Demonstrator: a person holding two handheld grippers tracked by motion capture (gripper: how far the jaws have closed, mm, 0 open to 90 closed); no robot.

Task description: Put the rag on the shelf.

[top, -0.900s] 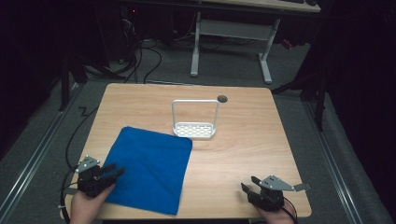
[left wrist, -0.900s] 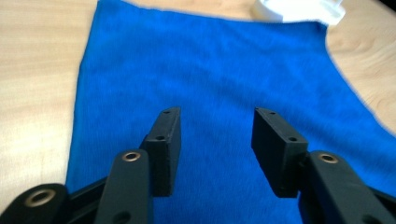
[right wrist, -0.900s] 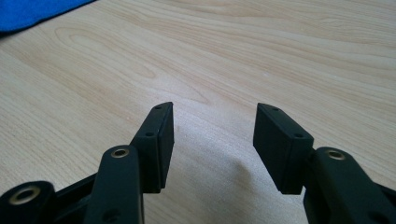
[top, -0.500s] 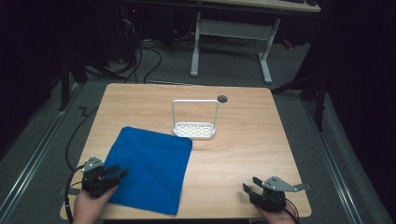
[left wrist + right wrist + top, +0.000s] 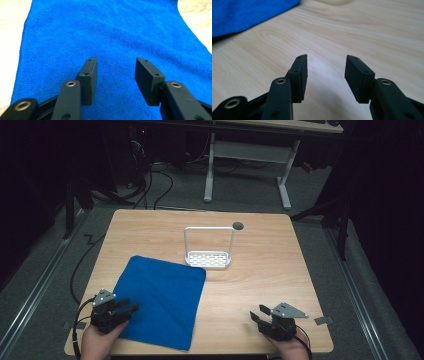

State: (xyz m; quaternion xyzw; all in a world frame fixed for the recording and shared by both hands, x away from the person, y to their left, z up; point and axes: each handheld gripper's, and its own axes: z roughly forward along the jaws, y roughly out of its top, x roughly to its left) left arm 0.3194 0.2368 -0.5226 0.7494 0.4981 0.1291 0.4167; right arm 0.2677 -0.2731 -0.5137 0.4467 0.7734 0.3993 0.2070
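Observation:
A folded blue cloth lies flat on the front-left part of the wooden table. My left gripper rests at the cloth's near-left corner with its jaws open over the fabric. In the left gripper view the open left gripper has only blue cloth beneath it, and nothing is pinched. My right gripper sits open near the front-right edge on bare wood. In its own view the right gripper is empty, with the cloth far off at the upper left.
A white wire rack with a perforated base stands upright at the table's middle. A round cable hole lies behind it. A desk frame and cables stand on the dark floor beyond the table's far edge.

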